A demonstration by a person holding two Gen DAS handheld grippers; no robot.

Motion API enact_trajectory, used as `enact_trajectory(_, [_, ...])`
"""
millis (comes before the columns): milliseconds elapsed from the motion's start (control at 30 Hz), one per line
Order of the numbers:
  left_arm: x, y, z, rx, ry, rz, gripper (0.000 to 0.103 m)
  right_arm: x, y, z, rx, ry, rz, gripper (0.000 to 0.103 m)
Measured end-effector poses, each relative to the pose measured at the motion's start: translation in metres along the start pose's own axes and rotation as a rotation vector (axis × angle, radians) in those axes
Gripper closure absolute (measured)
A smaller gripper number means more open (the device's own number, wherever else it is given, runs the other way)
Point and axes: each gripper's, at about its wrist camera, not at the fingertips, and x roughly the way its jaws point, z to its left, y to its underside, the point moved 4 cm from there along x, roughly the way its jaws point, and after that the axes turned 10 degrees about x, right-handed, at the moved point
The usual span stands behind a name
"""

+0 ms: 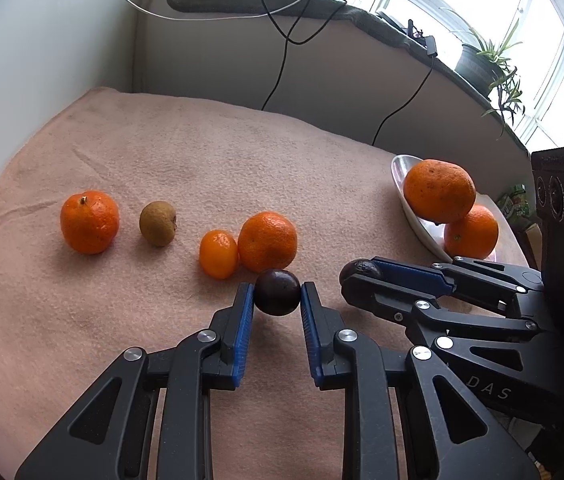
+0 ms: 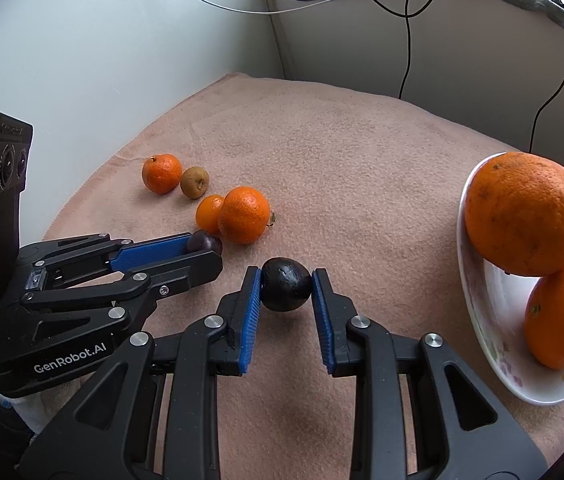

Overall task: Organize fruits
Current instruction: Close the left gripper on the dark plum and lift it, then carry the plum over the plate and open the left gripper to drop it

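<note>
Left wrist view: the left gripper is closed on a dark purple plum, its blue pads pressing both sides, just in front of the big mandarin. Touching that mandarin on its left is a small mandarin; farther left lie a brown kiwi and then a stemmed mandarin, all on the pink blanket. Right of the big mandarin, the right gripper comes in from the side, clamped on a black avocado. Beyond it, a white plate holds two oranges, one stacked on the other.

Right wrist view: the right gripper pinches the avocado between both pads, right of the big mandarin. The plate sits well to the right.
</note>
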Motion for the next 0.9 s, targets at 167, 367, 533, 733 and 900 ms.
enact_trajectory(167, [-0.002,-0.004,-0.010,0.007,0.019,-0.007,0.081,-0.017,0.002,-0.010,0.026,-0.008,-0.027,0.076])
enact_trajectory(367, [-0.002,-0.010,-0.029,0.031,0.043,-0.014,0.081,-0.039,0.006,-0.022,0.045,-0.010,-0.060,0.076])
enact_trajectory(533, [-0.001,-0.016,-0.046,0.053,0.063,-0.019,0.081,-0.058,0.009,-0.035,0.065,-0.007,-0.090,0.076])
enact_trajectory(733, [0.001,-0.021,-0.066,0.072,0.092,-0.025,0.081,-0.083,0.010,-0.054,0.090,-0.002,-0.131,0.076])
enact_trajectory(900, [0.002,-0.027,-0.081,0.095,0.113,-0.030,0.081,-0.104,0.009,-0.071,0.113,0.012,-0.167,0.076])
